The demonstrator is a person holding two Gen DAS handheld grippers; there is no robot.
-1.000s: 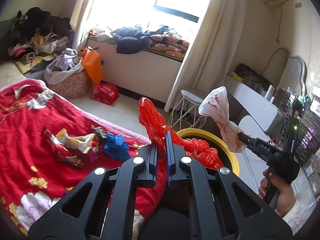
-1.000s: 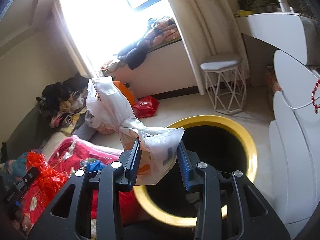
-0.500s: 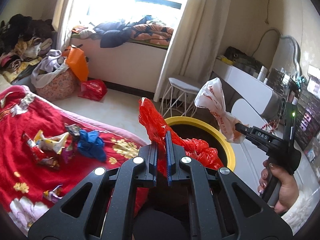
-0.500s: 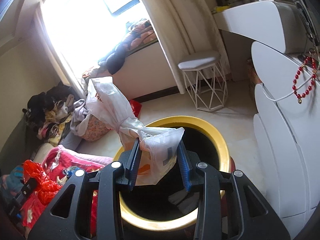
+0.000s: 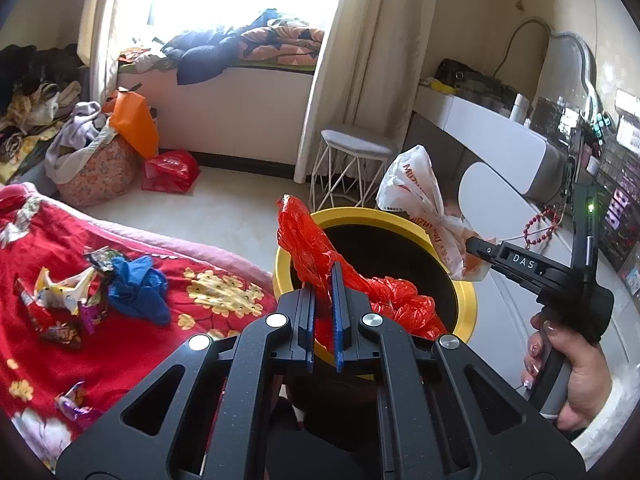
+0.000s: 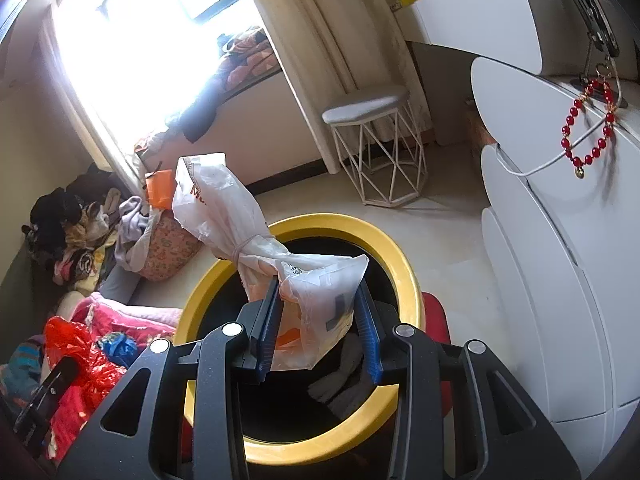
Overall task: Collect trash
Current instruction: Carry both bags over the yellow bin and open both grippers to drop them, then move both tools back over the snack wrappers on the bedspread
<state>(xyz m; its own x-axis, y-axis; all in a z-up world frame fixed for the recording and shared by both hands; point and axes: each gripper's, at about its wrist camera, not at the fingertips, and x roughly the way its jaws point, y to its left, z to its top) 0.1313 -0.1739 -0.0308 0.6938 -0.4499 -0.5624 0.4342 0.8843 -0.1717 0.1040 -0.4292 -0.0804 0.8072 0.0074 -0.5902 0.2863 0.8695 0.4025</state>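
My left gripper [image 5: 325,280] is shut on a crumpled red plastic bag [image 5: 316,252] and holds it over the near rim of a round bin with a yellow rim [image 5: 360,216]. My right gripper [image 6: 318,296] is shut on a knotted white plastic bag [image 6: 224,208] and holds it above the bin's dark opening [image 6: 312,412]; that bag also shows in the left wrist view [image 5: 420,196]. The yellow rim [image 6: 404,256] fills the middle of the right wrist view. Loose wrappers [image 5: 60,296] and a blue bag [image 5: 138,288] lie on the red bedspread [image 5: 120,360].
A white wire stool [image 5: 352,168] stands behind the bin by the curtain. A white dresser [image 6: 560,260] with a red bead bracelet [image 6: 588,128] is right of the bin. A laundry basket [image 5: 92,172], orange bag [image 5: 134,124] and red bag [image 5: 172,166] sit under the window bench.
Both grippers have moved toward and over the bin with their bags still held. The bin now sits larger and nearer below them.
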